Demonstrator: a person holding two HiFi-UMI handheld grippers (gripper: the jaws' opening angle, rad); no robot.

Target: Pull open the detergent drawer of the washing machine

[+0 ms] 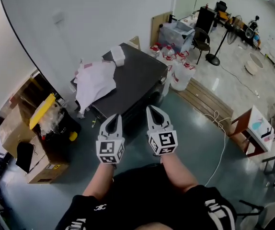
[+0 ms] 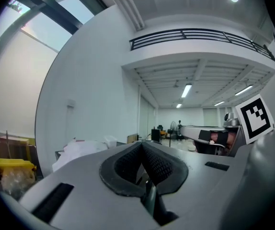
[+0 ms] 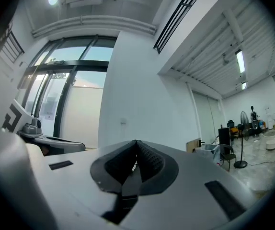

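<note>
In the head view a black flat-topped box-shaped unit (image 1: 136, 83) stands against the white wall, and a crumpled white cloth (image 1: 95, 79) lies on its left half. No detergent drawer shows in any view. Both grippers are held level in front of me, short of the unit's near edge and apart from it. My left gripper (image 1: 114, 119) is shut with nothing in it, and my right gripper (image 1: 153, 110) is shut and empty too. In the left gripper view the left gripper (image 2: 141, 145) has its pads together, with the cloth (image 2: 80, 150) beyond. In the right gripper view the right gripper (image 3: 136, 143) faces the wall.
Cardboard boxes (image 1: 14, 128) and a yellow-lidded bin (image 1: 43, 110) crowd the left. White jugs (image 1: 180, 74) and a wooden pallet (image 1: 205, 99) sit right of the unit. A white cable (image 1: 220, 145) crosses the green floor near a small red-legged table (image 1: 253, 127).
</note>
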